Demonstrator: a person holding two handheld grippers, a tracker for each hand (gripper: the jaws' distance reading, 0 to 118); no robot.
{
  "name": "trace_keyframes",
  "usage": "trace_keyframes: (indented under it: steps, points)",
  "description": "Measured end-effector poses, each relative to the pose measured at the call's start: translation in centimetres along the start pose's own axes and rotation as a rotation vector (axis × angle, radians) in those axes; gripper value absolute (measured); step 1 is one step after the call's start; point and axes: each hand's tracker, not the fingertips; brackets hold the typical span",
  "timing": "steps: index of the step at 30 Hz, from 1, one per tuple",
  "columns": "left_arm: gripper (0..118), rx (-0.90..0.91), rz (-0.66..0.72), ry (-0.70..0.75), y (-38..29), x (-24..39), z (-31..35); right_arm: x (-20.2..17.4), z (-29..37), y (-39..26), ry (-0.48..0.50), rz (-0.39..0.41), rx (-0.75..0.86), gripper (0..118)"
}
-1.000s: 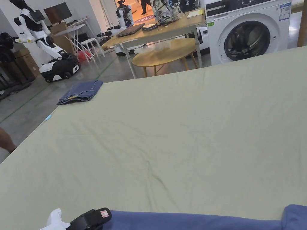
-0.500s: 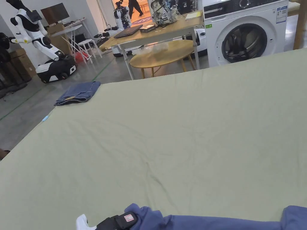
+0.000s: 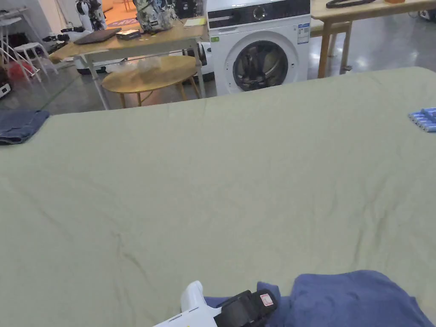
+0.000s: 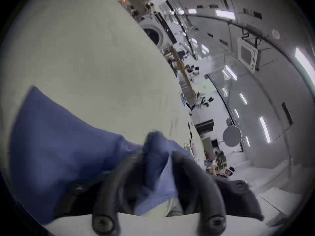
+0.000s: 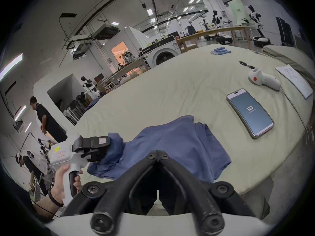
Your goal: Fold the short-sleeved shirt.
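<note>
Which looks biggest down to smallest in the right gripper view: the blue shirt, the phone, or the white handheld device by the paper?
1. Blue shirt, clearly largest.
2. Phone.
3. White handheld device, though it lies farther from the camera, so its true size against the phone is unsure.

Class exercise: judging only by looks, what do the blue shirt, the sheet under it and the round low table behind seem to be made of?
Blue shirt: soft matte knit, probably cotton; it slumps in loose folds.
Sheet: thin, matte, pale green woven cloth, showing fine creases.
Round low table: wood or wood veneer, going by its warm tan colour; smooth finish with a slight sheen.
Left gripper: pinches the shirt's edge.
</note>
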Motion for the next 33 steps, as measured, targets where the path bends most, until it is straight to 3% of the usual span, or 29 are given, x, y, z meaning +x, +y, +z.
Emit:
trace_keyframes:
  steps: [2, 5, 6, 7, 8, 10, 11, 14, 16, 20, 21, 22, 23, 25, 27, 29, 33]
  points:
    - [61, 0.046, 0.029, -0.178, 0.1, 1.5, 1.2, 0.5, 0.4, -0.2, -0.014, -0.006, 0.001, 0]
    - [65, 0.132, -0.074, -0.191, 1.3, 2.9, 5.2, 1.2, 0.5, -0.6, -0.018, -0.019, -0.001, 0]
    - [58, 0.148, -0.103, -0.169, 1.6, 3.2, 6.2, 1.3, 0.6, -0.7, -0.021, -0.019, -0.001, 0]
    - [39, 0.171, -0.143, -0.087, 1.8, 3.3, 6.9, 1.3, 0.5, -0.7, -0.022, -0.019, -0.004, 0]
    - [3, 0.173, -0.179, -0.001, 2.0, 3.1, 6.9, 1.2, 0.5, -0.7, -0.023, -0.021, -0.007, 0]
    - [0, 0.133, -0.240, 0.116, 1.9, 2.4, 5.3, 1.1, 0.5, -0.8, -0.018, -0.026, -0.005, 0]
    - [0, 0.067, -0.203, 0.121, 1.7, 1.2, 4.1, 1.1, 0.5, -0.9, -0.011, -0.030, -0.008, 0]
    - [0, -0.109, -0.065, -0.038, -0.2, -1.1, 0.0, 0.7, 0.4, -1.0, -0.004, -0.026, -0.009, 0]
    - [0, -0.184, -0.122, 0.034, -2.3, -1.1, -2.8, 0.1, 0.3, -1.0, -0.004, -0.010, -0.013, 0]
    - [0, -0.152, -0.150, 0.049, -2.8, -0.1, -3.4, -0.5, 0.0, -0.8, -0.003, 0.012, -0.019, 0]
    - [8, -0.135, -0.134, 0.031, -2.4, 0.1, -2.6, -0.5, 0.0, -0.7, -0.003, 0.015, -0.020, 0]
    - [27, -0.100, -0.136, -0.009, -1.9, 0.4, -1.4, -0.5, -0.1, -0.6, 0.000, 0.017, -0.021, 0]
    - [54, -0.049, -0.156, -0.031, -1.3, 0.7, 0.4, -0.4, -0.2, -0.5, 0.000, 0.016, -0.022, 0]
    - [77, 0.058, -0.123, -0.066, 0.4, 0.1, 4.6, -0.4, -0.3, -0.4, 0.000, 0.018, -0.028, 0]
    - [79, 0.120, -0.070, -0.080, 2.1, -1.1, 8.5, -0.3, -0.4, -0.4, -0.003, 0.021, -0.032, 0]
    - [79, 0.171, -0.046, 0.006, 3.5, -3.0, 11.8, -0.2, -0.5, -0.4, 0.002, 0.019, -0.039, 0]
    - [79, 0.088, 0.031, 0.111, 3.9, -7.8, 10.9, 0.2, -1.1, -0.7, 0.012, -0.001, -0.057, 0]
